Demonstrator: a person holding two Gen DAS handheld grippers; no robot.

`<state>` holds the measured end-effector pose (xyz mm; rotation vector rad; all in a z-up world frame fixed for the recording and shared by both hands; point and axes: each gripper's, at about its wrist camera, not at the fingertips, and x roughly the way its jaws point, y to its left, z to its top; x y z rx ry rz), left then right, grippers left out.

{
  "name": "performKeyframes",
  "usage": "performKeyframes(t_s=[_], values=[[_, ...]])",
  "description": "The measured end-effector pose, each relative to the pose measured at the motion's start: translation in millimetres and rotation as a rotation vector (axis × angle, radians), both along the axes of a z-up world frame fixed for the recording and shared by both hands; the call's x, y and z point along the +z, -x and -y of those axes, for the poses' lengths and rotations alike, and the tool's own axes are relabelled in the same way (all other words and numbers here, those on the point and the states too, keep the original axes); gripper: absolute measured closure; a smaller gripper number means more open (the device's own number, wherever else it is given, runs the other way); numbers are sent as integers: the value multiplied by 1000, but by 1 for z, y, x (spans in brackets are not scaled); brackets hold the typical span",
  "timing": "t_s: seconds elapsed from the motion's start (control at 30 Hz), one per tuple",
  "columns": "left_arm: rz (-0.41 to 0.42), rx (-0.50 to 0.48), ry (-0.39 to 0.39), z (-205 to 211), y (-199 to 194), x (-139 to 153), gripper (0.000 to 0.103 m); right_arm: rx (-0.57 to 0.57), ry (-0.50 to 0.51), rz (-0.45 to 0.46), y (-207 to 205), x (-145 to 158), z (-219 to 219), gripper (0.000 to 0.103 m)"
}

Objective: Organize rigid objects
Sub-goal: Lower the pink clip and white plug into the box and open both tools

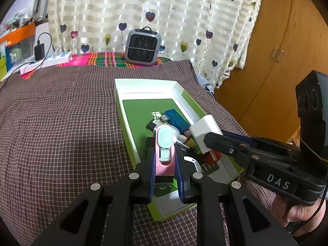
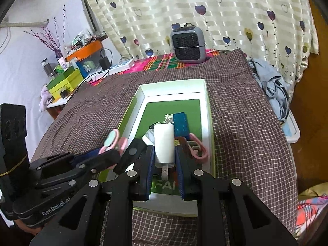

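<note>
The green-lined box (image 1: pixel 143 86) with white walls lies open on the checked brown cloth (image 1: pixel 61 112) that covers the tabletop, its long axis running away from both cameras. Its near half holds a loose heap: a blue rectangular item (image 1: pixel 177 119) with a USB plug at its end, a dark small item beside it, a clear plastic piece, a red item and a pink clip (image 2: pixel 197 149) at the right inner wall; further contents are too crowded to identify. The left gripper (image 1: pixel 165 155) is clenched on a pink object with a pale mint face (image 1: pixel 164 143), held upright between its blue-padded fingers (image 1: pixel 152 174) over the near end of the box. The right gripper (image 2: pixel 164 157) is clenched on a white block-shaped charger (image 2: pixel 164 145), also above the heap in the box; whether either held item touches the contents below cannot be told. The two grippers stand close side by side, the right one entering the left wrist view from the right with a hand (image 1: pixel 301 215) visible under it. At the far edge of the tabletop, on a bright striped cloth (image 1: pixel 102 58), stands a grey fan heater (image 1: pixel 143 47), with a white power strip (image 1: pixel 51 60) and black adapter to its left. A heart-patterned curtain (image 1: pixel 164 10) hangs behind, and a wooden cabinet (image 1: pixel 276 51) stands to the right.
</note>
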<state>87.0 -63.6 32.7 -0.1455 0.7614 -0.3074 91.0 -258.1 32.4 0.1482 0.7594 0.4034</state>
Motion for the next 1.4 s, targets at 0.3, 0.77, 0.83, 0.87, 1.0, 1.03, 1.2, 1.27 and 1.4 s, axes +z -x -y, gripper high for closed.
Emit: performKeyframes(t_s=[0.3,0.77,0.83,0.87,1.0,1.03,1.2,1.27,1.4], values=[[-29,-9,-11,6,-11,-9,86,18,6,-25,-6,-12,-3,82],[-28,18,-23,10,-31,-13,86,28,32,-23,-19,-13,-8,82],[-32,20,-15,9,-31,-13,85,27,43,-20,-19,-12,-10,82],[-33,21,-13,8,-32,-13,84,26,49,-15,-18,-11,-10,82],[-33,19,0,6,-29,-11,83,28,60,7,-13,-6,-12,82],[-31,17,3,6,-28,-10,83,29,60,10,-12,-5,-12,82],[-18,9,13,2,-18,-7,82,39,61,21,-3,0,-13,82],[-13,6,10,1,-14,-5,82,41,64,27,1,1,-13,82],[-1,-3,2,1,-3,-1,82,42,72,39,12,4,-13,74]])
